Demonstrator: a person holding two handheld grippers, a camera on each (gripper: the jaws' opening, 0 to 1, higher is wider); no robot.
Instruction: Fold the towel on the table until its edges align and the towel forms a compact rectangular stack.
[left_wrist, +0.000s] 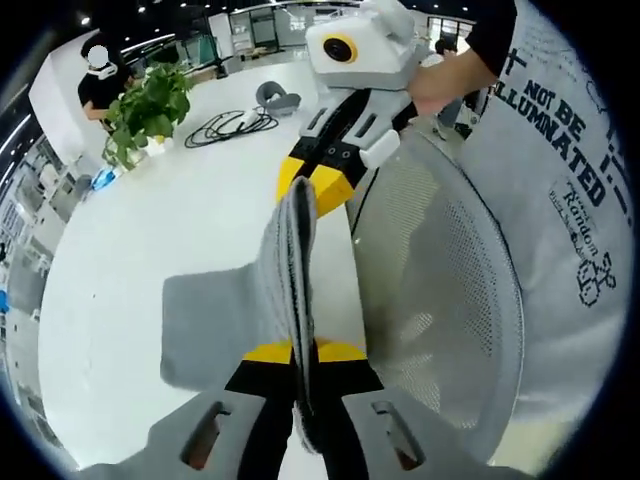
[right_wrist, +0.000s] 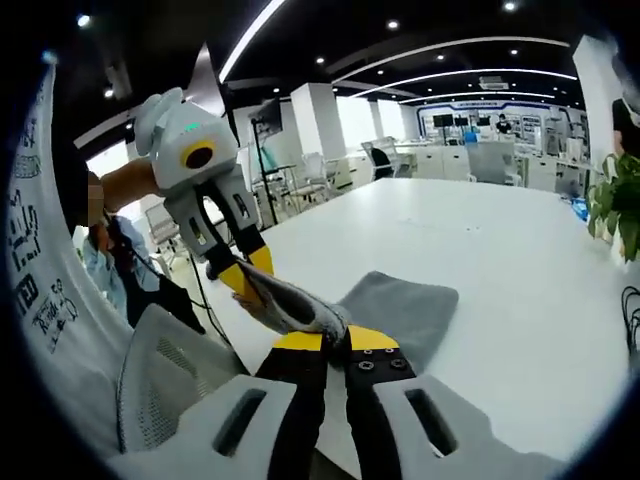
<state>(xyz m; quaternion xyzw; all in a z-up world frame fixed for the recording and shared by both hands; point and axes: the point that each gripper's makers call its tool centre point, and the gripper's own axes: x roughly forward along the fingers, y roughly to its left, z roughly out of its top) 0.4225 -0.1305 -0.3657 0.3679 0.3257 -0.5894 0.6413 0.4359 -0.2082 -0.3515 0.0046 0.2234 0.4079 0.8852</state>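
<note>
Both grippers lift one towel edge off the counter, ready to fold it over.

Left gripper view: the left gripper (left_wrist: 303, 352) has its fingers pinching the grey towel (left_wrist: 215, 320), the right gripper (left_wrist: 318, 180) clamping the same raised edge. Right gripper view: the right gripper (right_wrist: 349, 340) pinches that edge taut toward the left gripper (right_wrist: 245, 270); the towel's (right_wrist: 400, 305) remainder lies on the counter (right_wrist: 500, 260).

Looks like a big open-plan office to us

We're seeing a long white table (right_wrist: 520, 260), mesh office chair (left_wrist: 450, 300), potted plant (left_wrist: 150, 105), cables (left_wrist: 228, 126) lying on the table, white columns (right_wrist: 318, 120), desks with monitors (right_wrist: 470, 122) at the back, and strip lights (right_wrist: 440, 45) across a dark ceiling.
</note>
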